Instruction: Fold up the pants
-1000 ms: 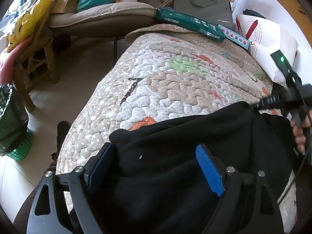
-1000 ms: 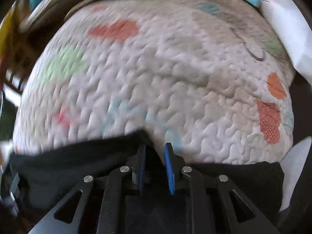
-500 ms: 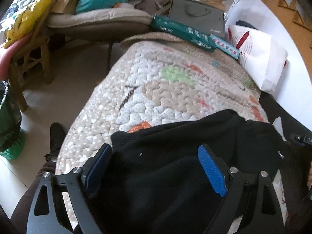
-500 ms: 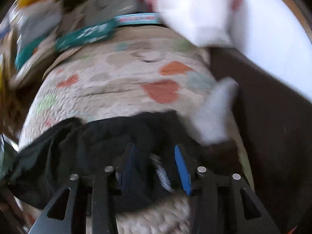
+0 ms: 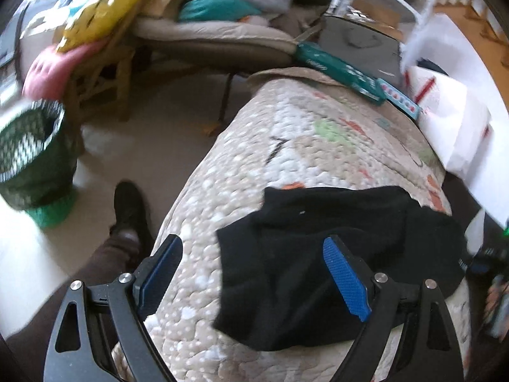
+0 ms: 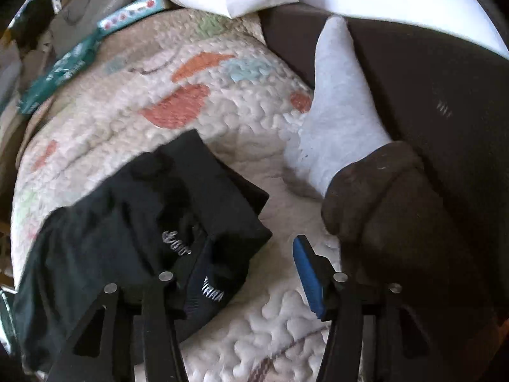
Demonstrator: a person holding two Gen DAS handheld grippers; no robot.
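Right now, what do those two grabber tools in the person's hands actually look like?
Both look alike. The left gripper is a black frame with triangular cut-outs, silver round bolts at the joints, and jaws lined with bright blue pads textured with fine dots. The right gripper has the same black frame, silver bolts and a blue pad. No cables or lettering show on either.

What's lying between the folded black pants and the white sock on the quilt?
Nothing: in the right wrist view only bare quilt separates the black pants from the white sock.
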